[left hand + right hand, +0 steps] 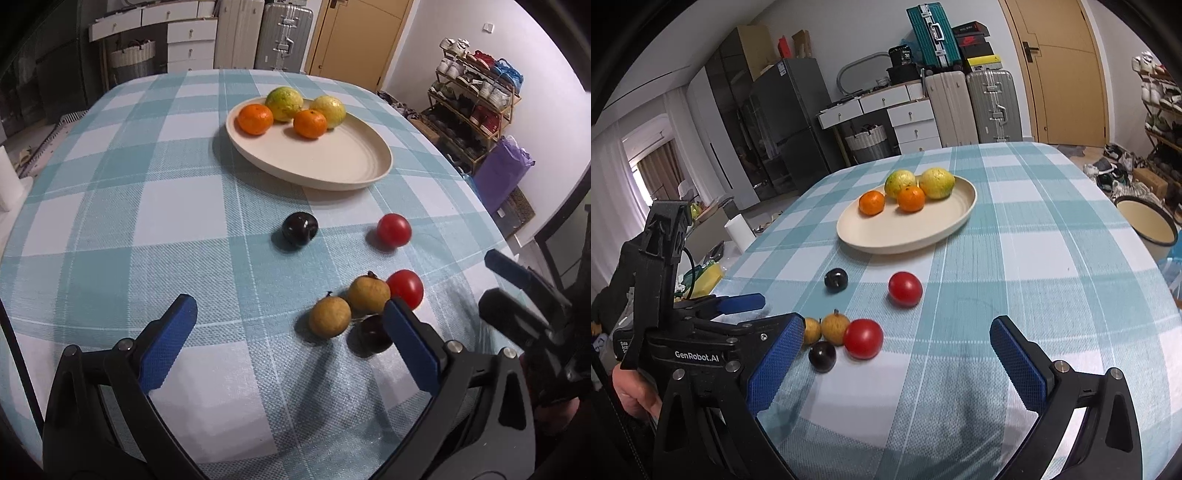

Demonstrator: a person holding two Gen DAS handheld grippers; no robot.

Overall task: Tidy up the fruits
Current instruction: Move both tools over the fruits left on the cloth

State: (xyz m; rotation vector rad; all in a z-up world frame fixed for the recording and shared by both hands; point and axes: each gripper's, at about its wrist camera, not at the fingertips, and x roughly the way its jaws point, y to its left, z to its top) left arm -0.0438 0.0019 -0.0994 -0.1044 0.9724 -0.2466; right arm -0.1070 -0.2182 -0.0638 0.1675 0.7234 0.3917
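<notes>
cream plate (369,162), teal-checked tablecloth (147,221)

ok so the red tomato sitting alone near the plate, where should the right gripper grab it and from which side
Probably across the middle of the lone red tomato, fingers closing on its left and right flanks, coming from above and the near side. It is round and smooth, so the widest band holds best. It has bare cloth all round; the dark plum and cream plate stand apart. The right gripper is open.

Suitcases (991,107), wooden door (1067,74), shoe rack (472,107)
</notes>
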